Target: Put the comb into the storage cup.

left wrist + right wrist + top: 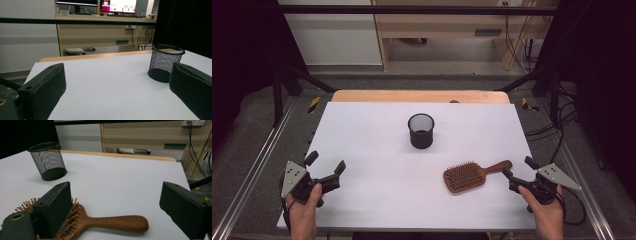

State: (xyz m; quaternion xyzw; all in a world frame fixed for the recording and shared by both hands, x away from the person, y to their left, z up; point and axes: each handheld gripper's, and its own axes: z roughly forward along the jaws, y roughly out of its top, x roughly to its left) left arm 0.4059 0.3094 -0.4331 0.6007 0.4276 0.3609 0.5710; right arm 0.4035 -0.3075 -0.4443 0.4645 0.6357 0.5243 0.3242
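A wooden paddle hairbrush lies bristles up on the white table at the front right, its handle pointing right. My right gripper is open just beyond the handle's end. In the right gripper view the brush lies low between the spread jaws of that gripper, and no pad presses on it. A black mesh cup stands upright at the table's middle. My left gripper is open at the front left with nothing between its jaws; in its own view the mesh cup stands ahead to the right.
A wooden strip runs along the table's far edge. Metal rails flank the table on both sides. Cables lie on the floor to the right. A cabinet and desk stand behind.
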